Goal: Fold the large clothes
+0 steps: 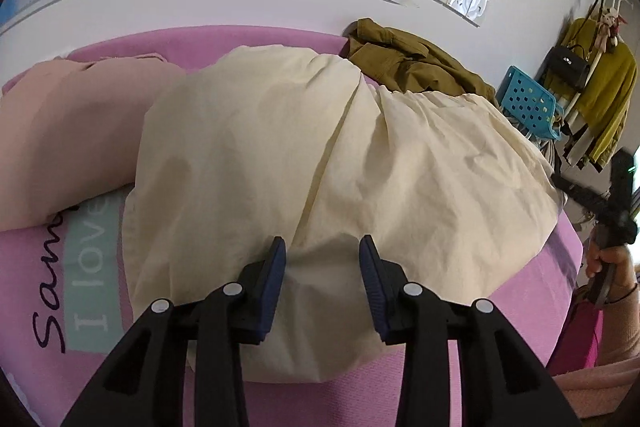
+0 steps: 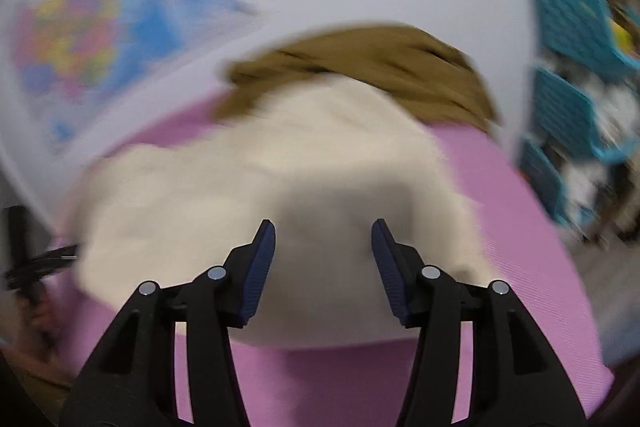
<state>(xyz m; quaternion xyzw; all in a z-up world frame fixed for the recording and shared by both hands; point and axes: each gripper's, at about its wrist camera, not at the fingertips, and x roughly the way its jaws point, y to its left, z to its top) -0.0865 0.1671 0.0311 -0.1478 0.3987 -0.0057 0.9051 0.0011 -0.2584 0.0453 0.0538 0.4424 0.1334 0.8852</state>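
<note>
Cream garment (image 1: 320, 155) lies spread on the pink bed (image 1: 532, 279) so both grippers, left (image 1: 322, 259) and right (image 2: 323, 243), hover fingers-spread, gripping nothing, probably picking an edge.

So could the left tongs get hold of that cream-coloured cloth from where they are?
Probably yes. The left tongs are open right above the near part of the cream garment, which lies spread on the pink bed cover, with nothing between them.
</note>
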